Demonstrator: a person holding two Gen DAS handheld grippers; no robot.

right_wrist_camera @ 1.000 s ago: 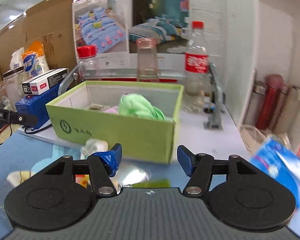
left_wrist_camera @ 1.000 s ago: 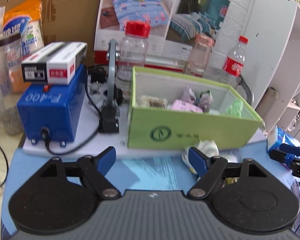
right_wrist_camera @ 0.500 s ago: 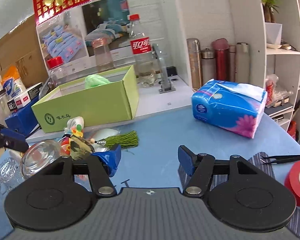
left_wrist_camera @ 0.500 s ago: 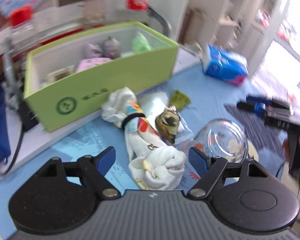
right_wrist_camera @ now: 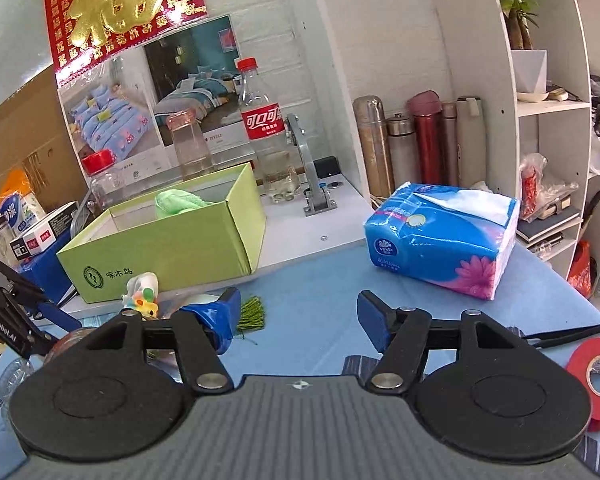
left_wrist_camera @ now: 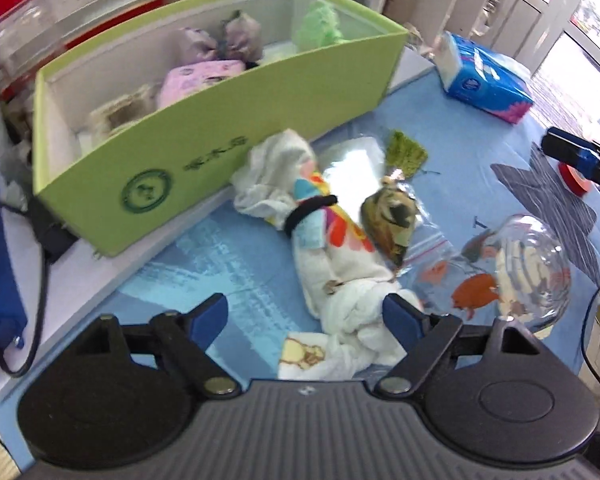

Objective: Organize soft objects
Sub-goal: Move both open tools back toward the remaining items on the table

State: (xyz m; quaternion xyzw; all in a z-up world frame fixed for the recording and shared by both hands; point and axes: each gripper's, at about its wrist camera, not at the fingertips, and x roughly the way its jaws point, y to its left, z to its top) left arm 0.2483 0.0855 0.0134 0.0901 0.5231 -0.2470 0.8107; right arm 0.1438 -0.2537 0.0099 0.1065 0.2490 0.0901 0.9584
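Now my left gripper (left_wrist_camera: 306, 314) is spread wide with one rolled white towel (left_wrist_camera: 332, 264) between and ahead of its fingers, one green box (left_wrist_camera: 220, 128) beyond. My right gripper (right_wrist_camera: 298, 314) gapes empty too, one tissue pack (right_wrist_camera: 440, 236) ahead-right of its fingers.

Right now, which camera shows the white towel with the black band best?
The left wrist view: the towel lies full length in front of the green box, just ahead of the open fingers. The right wrist view shows only one end, the rest hidden behind its gripper.
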